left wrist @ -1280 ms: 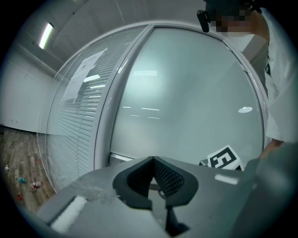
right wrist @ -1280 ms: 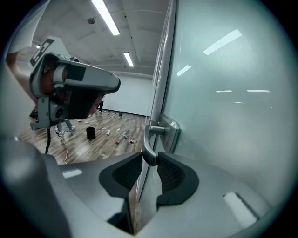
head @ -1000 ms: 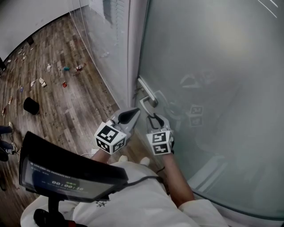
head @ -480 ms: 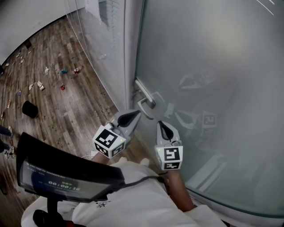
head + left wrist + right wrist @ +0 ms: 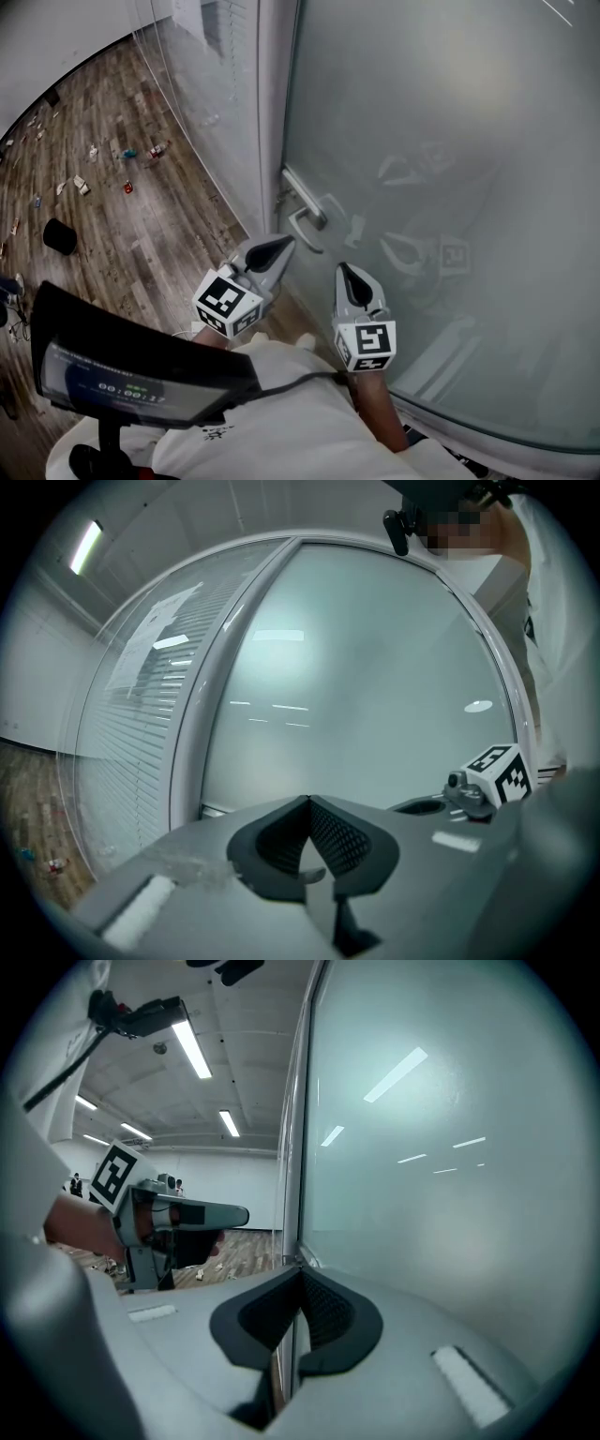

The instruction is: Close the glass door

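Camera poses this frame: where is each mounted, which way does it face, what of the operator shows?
Head view: on the person's head, looking steeply down at the door handle on the glass door; shows left gripper, right gripper, shirt.
Left gripper view: on the left gripper, facing the glass door; shows its shut jaws and the right gripper's marker cube.
Right gripper view: on the right gripper, looking along the door's edge; shows its shut jaws and the left gripper.
Shared: each gripper view catches the other gripper.

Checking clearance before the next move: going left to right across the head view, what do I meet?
Black round object on the floor → left gripper → door handle → right gripper → frosted glass door.
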The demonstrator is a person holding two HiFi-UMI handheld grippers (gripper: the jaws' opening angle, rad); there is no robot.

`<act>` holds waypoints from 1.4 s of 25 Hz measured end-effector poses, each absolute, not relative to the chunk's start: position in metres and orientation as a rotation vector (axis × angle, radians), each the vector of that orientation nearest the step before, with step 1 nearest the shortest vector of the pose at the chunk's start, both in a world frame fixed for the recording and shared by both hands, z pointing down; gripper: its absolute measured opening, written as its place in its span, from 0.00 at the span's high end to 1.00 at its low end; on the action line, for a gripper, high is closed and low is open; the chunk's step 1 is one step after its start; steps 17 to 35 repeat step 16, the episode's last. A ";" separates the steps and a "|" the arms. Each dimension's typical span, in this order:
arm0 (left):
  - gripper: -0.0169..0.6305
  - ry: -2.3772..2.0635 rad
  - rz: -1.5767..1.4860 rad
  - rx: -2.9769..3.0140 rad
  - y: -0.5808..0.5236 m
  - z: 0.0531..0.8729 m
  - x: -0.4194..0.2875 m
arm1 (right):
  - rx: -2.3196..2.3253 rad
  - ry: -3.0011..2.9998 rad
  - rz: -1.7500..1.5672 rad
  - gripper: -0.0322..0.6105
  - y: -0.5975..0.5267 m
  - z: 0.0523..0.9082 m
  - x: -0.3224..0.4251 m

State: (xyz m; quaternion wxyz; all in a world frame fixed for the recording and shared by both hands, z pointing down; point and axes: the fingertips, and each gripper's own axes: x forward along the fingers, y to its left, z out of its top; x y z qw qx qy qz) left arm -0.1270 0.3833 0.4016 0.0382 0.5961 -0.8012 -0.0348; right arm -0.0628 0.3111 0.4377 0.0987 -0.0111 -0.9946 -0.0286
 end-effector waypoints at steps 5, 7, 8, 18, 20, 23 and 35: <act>0.97 -2.447 -0.112 1.834 0.385 0.404 -0.130 | -0.011 -2.936 -0.098 0.94 0.310 0.436 -0.067; 0.97 -2.446 -0.115 1.838 0.389 0.405 -0.136 | 0.000 -2.932 -0.109 0.94 0.313 0.437 -0.072; 0.97 -2.446 -0.118 1.841 0.392 0.405 -0.140 | 0.006 -2.929 -0.117 0.94 0.315 0.437 -0.076; 0.97 -2.437 -0.128 1.850 0.415 0.410 -0.165 | 0.046 -2.916 -0.149 0.94 0.327 0.438 -0.099; 0.97 -2.437 -0.128 1.850 0.415 0.410 -0.165 | 0.046 -2.916 -0.149 0.94 0.327 0.438 -0.099; 0.97 -2.437 -0.128 1.850 0.415 0.410 -0.165 | 0.046 -2.916 -0.149 0.94 0.327 0.438 -0.099; 0.97 -2.437 -0.128 1.850 0.415 0.410 -0.165 | 0.046 -2.916 -0.149 0.94 0.327 0.438 -0.099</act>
